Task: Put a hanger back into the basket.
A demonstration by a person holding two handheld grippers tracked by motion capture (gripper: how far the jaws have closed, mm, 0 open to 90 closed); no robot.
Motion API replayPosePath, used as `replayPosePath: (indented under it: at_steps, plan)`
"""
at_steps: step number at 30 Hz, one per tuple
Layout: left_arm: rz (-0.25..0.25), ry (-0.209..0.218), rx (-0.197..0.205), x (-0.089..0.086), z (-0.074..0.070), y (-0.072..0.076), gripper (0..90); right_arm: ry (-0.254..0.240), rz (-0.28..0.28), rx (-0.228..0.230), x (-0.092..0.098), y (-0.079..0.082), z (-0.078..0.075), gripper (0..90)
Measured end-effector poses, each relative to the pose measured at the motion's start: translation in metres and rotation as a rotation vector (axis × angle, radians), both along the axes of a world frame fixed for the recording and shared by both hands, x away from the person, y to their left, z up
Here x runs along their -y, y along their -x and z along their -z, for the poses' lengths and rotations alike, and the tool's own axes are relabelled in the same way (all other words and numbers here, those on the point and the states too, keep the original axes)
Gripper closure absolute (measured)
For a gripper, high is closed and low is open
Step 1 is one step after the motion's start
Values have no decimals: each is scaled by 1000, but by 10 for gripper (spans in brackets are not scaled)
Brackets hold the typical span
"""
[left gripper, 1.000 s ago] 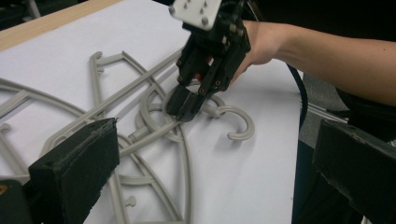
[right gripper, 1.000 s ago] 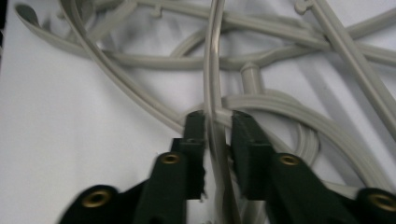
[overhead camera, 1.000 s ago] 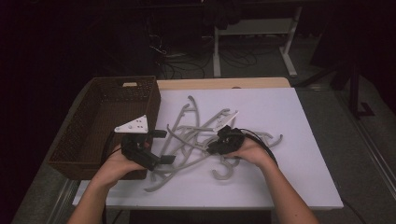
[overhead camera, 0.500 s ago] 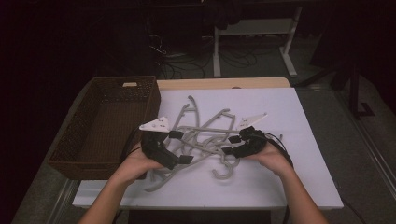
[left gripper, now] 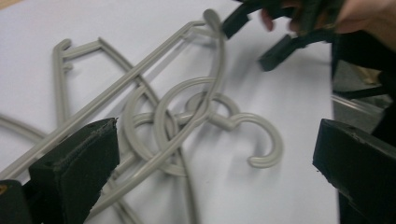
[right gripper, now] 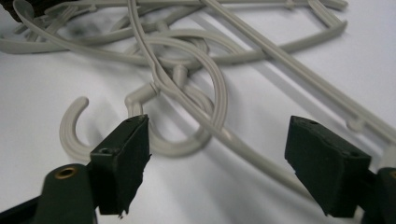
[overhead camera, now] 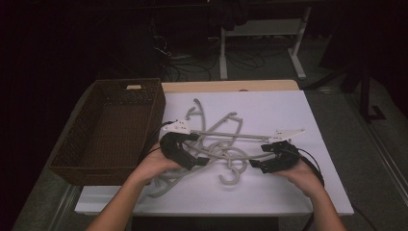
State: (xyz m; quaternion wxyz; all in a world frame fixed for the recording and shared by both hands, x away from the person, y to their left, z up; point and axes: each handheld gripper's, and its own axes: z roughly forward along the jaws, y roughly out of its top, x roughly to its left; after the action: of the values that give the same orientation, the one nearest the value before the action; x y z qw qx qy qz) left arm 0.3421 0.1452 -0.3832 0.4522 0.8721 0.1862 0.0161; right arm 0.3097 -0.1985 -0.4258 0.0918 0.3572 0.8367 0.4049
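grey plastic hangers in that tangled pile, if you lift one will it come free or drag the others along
Probably drags others: the hangers lie crossed, with hooks looped through each other. They look like thin moulded plastic, so likely light and slightly springy. On the smooth white table the pile would probably slide rather than stay put.

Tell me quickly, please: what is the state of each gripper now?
Left gripper: open, holding nothing, over the tangled grey hangers.
Right gripper: open, jaws have just been opening, nothing gripped; hangers lie ahead of it.
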Motion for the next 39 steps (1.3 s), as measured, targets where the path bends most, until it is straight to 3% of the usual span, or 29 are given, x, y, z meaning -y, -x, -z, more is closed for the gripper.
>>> replayPosePath:
  at_steps: [11, 17, 30, 33, 39]
  plan:
    - [-51, -95, 26, 12, 17, -13, 61, -13, 53, -14, 20, 18, 6, 190]
    - [-65, -167, 50, 18, 31, -19, 160, -26, 62, -14, 25, 16, 8, 191]
    - [3, -336, 129, 26, 50, -22, 489, -19, 50, -21, 24, 14, 10, 196]
    - [10, -353, 148, 27, 51, -21, 553, -20, 49, -22, 24, 14, 10, 197]
    - [44, -378, 158, 28, 52, -18, 579, -23, 53, -26, 25, 14, 11, 200]
